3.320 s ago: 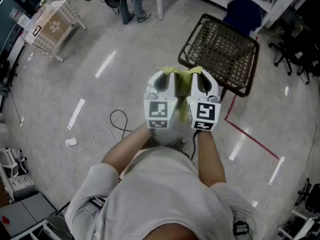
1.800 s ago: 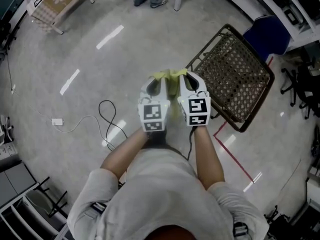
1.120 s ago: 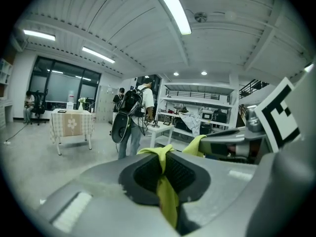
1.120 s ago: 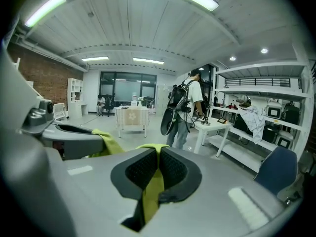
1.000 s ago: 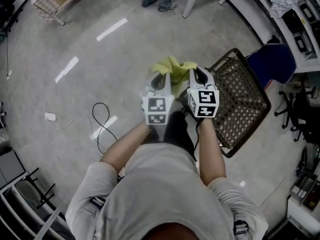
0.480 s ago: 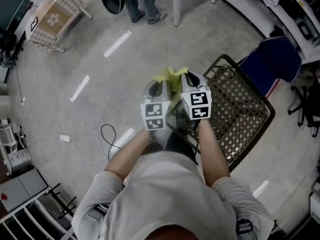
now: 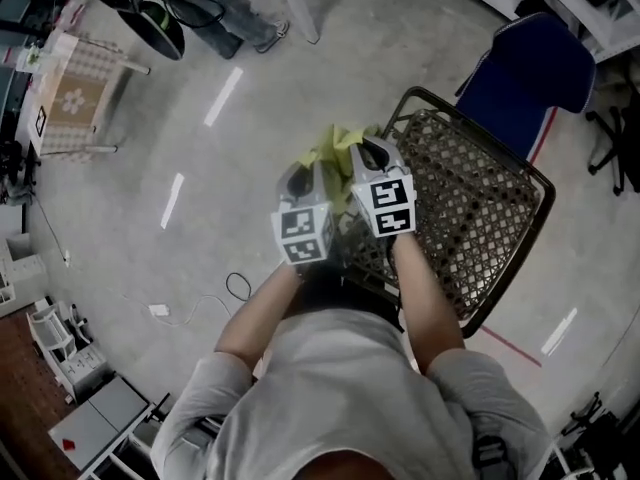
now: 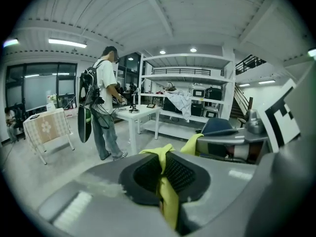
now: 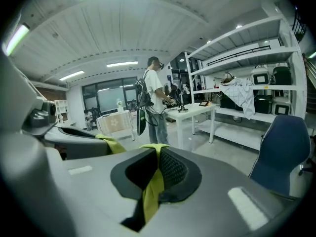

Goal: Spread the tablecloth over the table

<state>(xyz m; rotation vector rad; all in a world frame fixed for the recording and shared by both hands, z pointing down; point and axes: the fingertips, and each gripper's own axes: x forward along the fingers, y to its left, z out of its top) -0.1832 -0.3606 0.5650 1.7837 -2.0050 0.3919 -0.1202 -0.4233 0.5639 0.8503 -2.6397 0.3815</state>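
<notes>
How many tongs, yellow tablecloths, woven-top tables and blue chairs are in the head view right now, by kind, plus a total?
Tongs: 2, the left tongs and the right tongs, both shut on the cloth
Yellow tablecloth: 1
Woven-top table: 1
Blue chair: 1
Total: 5

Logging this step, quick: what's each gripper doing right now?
Left gripper: shut on the yellow-green tablecloth.
Right gripper: shut on the same tablecloth.
</notes>
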